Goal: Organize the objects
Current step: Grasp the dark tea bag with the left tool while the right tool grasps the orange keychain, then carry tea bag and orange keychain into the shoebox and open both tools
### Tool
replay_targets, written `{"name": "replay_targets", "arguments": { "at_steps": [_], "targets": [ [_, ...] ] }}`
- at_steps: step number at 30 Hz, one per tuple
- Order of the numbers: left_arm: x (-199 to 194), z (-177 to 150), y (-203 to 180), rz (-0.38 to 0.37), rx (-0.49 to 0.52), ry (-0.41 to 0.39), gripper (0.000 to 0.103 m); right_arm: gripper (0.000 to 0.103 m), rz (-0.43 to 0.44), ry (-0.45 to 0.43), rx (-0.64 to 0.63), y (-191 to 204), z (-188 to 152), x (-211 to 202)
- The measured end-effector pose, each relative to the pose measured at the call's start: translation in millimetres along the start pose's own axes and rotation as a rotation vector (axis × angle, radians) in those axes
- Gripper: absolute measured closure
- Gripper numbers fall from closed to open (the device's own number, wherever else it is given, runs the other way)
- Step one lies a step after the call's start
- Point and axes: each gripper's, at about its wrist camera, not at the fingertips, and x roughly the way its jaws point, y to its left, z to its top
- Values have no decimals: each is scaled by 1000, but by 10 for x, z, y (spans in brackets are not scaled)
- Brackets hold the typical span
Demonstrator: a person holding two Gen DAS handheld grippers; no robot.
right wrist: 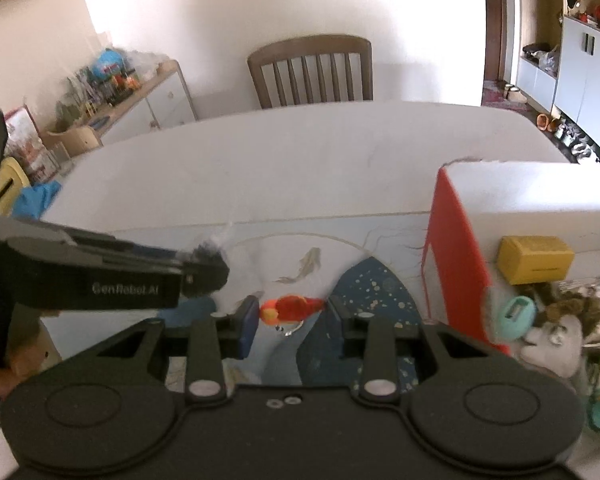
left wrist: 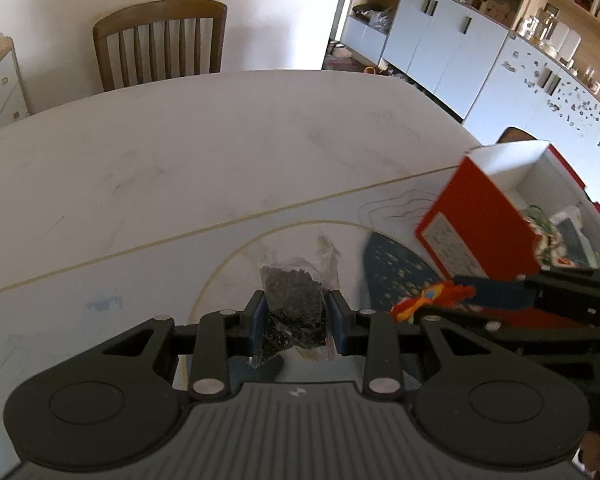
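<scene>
In the left wrist view my left gripper is shut on a small clear bag of dark bits, held above the patterned mat. To its right, my right gripper carries a red and orange bird toy. The right wrist view shows that gripper shut on the bird toy, with a metal ring hanging under it. My left gripper reaches in from the left with the bag. An open red box stands at the right, close to both grippers.
Inside the red box lie a yellow block, a teal item and several soft things. A wooden chair stands behind the white table. Cabinets line the far wall. A hand holds the left gripper.
</scene>
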Motion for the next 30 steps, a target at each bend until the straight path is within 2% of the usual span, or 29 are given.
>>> {"name": "replay_targets", "arguments": {
  "at_steps": [17,30],
  "targets": [
    [-775,-102,-788,12,107,-24,71,69,18,-119,16,-212,-33,-1038],
    [-860,58,-1532,-16,173,-55,71,69,-1,-195,24,-784,53,-1544]
  ]
}}
